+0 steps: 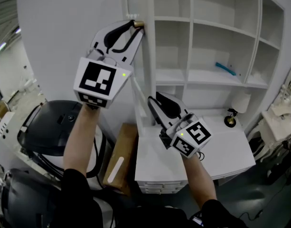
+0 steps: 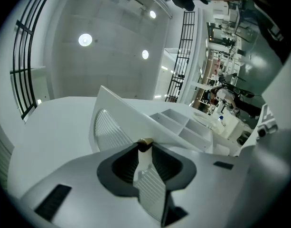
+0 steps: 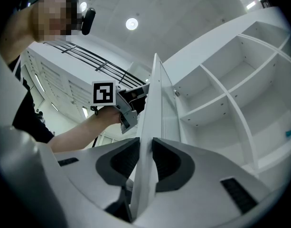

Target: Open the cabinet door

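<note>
The white cabinet door stands swung out and shows edge-on in the head view, with a small brass knob near its top. My left gripper is shut on the door's edge right at that knob. Lower down, my right gripper straddles the same door edge. Its jaws stand open, very close to the panel, with a thin dark gap showing on the right side. Behind the door lie the open white shelves.
A blue object lies on a middle shelf. A white drawer unit stands below the shelves with a small dark object on top. A brown board leans beside it, and a black chair is at the left.
</note>
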The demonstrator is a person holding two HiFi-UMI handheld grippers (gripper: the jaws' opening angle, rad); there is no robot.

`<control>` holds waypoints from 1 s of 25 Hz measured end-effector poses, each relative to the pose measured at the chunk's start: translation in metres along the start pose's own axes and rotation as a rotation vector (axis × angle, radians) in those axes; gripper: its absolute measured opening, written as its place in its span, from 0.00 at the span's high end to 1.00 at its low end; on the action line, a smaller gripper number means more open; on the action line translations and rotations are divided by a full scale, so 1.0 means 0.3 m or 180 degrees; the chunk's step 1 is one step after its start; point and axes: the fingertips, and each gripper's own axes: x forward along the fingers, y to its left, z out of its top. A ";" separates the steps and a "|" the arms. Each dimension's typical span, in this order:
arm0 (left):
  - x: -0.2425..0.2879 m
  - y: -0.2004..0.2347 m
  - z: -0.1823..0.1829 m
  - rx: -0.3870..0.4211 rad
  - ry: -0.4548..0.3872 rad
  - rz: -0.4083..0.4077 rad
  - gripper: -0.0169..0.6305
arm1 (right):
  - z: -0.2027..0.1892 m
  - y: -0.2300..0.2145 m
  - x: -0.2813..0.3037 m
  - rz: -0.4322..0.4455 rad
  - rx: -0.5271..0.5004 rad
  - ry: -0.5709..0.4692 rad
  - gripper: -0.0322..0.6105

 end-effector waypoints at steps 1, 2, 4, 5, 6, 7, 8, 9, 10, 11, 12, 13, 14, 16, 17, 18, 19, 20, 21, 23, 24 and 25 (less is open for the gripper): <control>-0.014 0.013 -0.004 -0.0001 -0.0022 -0.0006 0.83 | -0.002 0.016 0.012 0.0007 -0.0006 0.0000 0.80; -0.027 0.025 -0.007 0.0007 -0.0036 -0.0010 0.83 | -0.004 0.032 0.024 0.0013 -0.0020 -0.0001 0.79; -0.054 0.049 -0.015 0.0028 -0.0038 -0.0018 0.83 | -0.012 0.065 0.049 0.0017 -0.0066 0.0005 0.79; -0.068 0.061 -0.019 0.0038 -0.0036 -0.0020 0.83 | -0.017 0.082 0.064 0.0012 -0.0102 0.0009 0.79; -0.081 0.075 -0.027 0.0063 -0.0048 -0.0017 0.83 | -0.023 0.098 0.079 0.0002 -0.0145 0.0012 0.78; -0.093 0.090 -0.037 0.0099 -0.0076 -0.0008 0.83 | -0.028 0.114 0.093 -0.0007 -0.0184 0.0014 0.78; -0.105 0.104 -0.045 0.0126 -0.0102 0.0002 0.83 | -0.033 0.128 0.107 -0.0011 -0.0205 0.0012 0.78; -0.114 0.116 -0.050 0.0141 -0.0108 0.0006 0.83 | -0.038 0.140 0.119 -0.0010 -0.0205 0.0004 0.78; -0.123 0.127 -0.054 0.0148 -0.0098 0.0009 0.83 | -0.041 0.151 0.131 -0.0003 -0.0195 -0.0008 0.77; -0.130 0.139 -0.062 0.0137 -0.0101 0.0019 0.83 | -0.045 0.161 0.143 0.0004 -0.0189 -0.0018 0.77; -0.138 0.152 -0.073 0.0113 -0.0126 0.0038 0.84 | -0.049 0.172 0.155 0.0008 -0.0196 -0.0023 0.77; -0.148 0.167 -0.084 0.0085 -0.0152 0.0057 0.85 | -0.054 0.185 0.168 0.0007 -0.0214 -0.0023 0.77; -0.159 0.182 -0.096 0.0056 -0.0166 0.0071 0.86 | -0.060 0.199 0.181 0.0000 -0.0237 -0.0021 0.77; -0.179 0.204 -0.116 -0.0001 -0.0160 0.0082 0.88 | -0.070 0.222 0.202 -0.0030 -0.0269 -0.0023 0.77; -0.185 0.211 -0.127 -0.0030 -0.0155 0.0082 0.89 | -0.074 0.228 0.208 -0.0042 -0.0273 -0.0029 0.77; -0.187 0.214 -0.139 -0.0056 -0.0151 0.0077 0.92 | -0.077 0.231 0.214 -0.0048 -0.0274 -0.0038 0.77; -0.188 0.216 -0.152 -0.0077 -0.0145 0.0069 0.95 | -0.078 0.233 0.220 -0.0052 -0.0277 -0.0046 0.77; -0.190 0.216 -0.168 -0.0098 -0.0135 0.0063 0.95 | -0.079 0.233 0.225 -0.0060 -0.0281 -0.0054 0.76; -0.197 0.216 -0.184 -0.0132 -0.0121 0.0059 0.95 | -0.080 0.234 0.228 -0.0072 -0.0282 -0.0063 0.77; -0.229 0.210 -0.216 -0.0307 -0.0105 0.0038 0.95 | -0.080 0.235 0.229 -0.0108 -0.0274 -0.0088 0.77; -0.253 0.203 -0.230 -0.0440 -0.0109 0.0023 0.95 | -0.079 0.237 0.229 -0.0130 -0.0285 -0.0094 0.77; -0.280 0.194 -0.246 -0.0559 -0.0114 0.0020 0.95 | -0.079 0.240 0.229 -0.0150 -0.0316 -0.0094 0.77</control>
